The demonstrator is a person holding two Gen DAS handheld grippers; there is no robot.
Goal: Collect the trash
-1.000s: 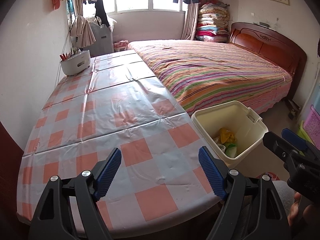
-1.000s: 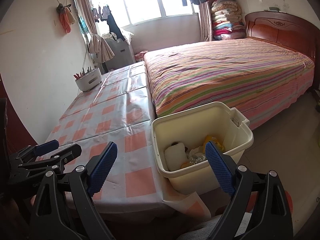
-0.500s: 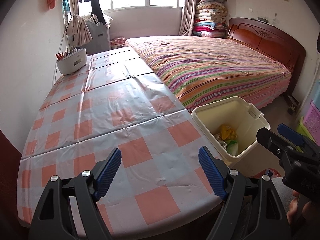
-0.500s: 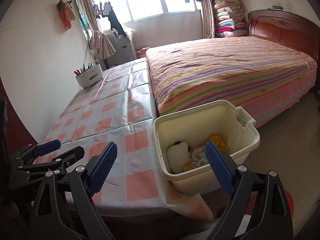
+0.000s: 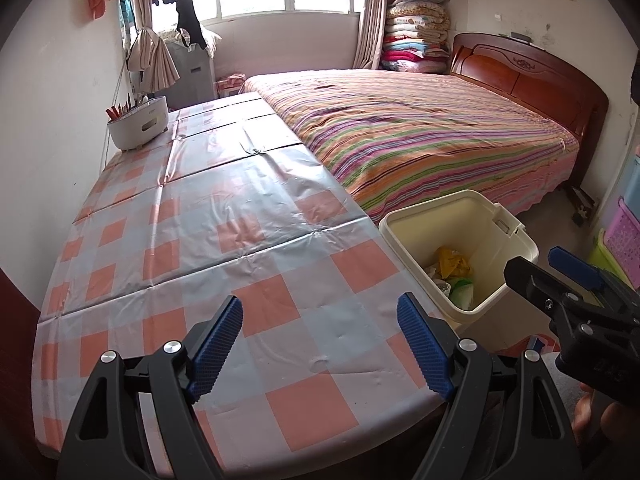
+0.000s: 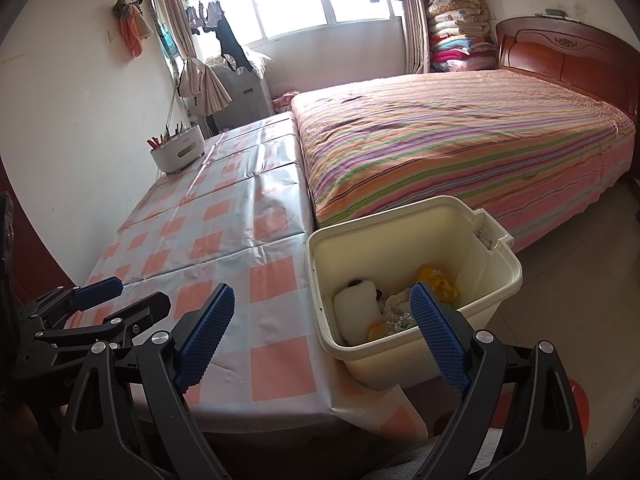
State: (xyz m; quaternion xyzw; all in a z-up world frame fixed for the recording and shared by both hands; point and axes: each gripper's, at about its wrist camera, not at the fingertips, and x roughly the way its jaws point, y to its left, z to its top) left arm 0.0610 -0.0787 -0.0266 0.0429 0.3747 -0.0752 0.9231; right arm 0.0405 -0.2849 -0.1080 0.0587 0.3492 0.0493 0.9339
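Both pairs of jaws stand spread wide with nothing between them. From the far left, a white holder (image 5: 138, 122) with red-handled things sticking up sits on the table's far corner, well apart from the bin and against the wall. The table (image 5: 208, 216), under a glossy cloth of orange and pale checks, stretches from that corner to the bin's left wall. The left gripper (image 5: 320, 344) hangs over the table's near end, left of the bin, its blue pads (image 5: 216, 344) parted above a bare orange square.

Just beside the table's right edge stands the cream bin (image 6: 416, 232), open at the top, on the floor between the table and the striped bed (image 6: 460, 140). Its long axis runs from the near-left corner away toward the bed, and the latch side (image 6: 490, 236) faces the far right. Trash (image 6: 396, 304) lies at the bottom of the bin: a white padded piece (image 6: 356, 308) against the left wall, crumpled silvery scraps in the middle, a yellow wrapper (image 6: 436, 280) toward the right.

The right gripper (image 6: 320, 340) hovers at the bin's near-left corner, one pad over the table, the other pad (image 6: 440, 340) over the bin's near rim. In the left wrist view a bare hand (image 5: 596, 420) shows at the lower right, behind the right gripper.
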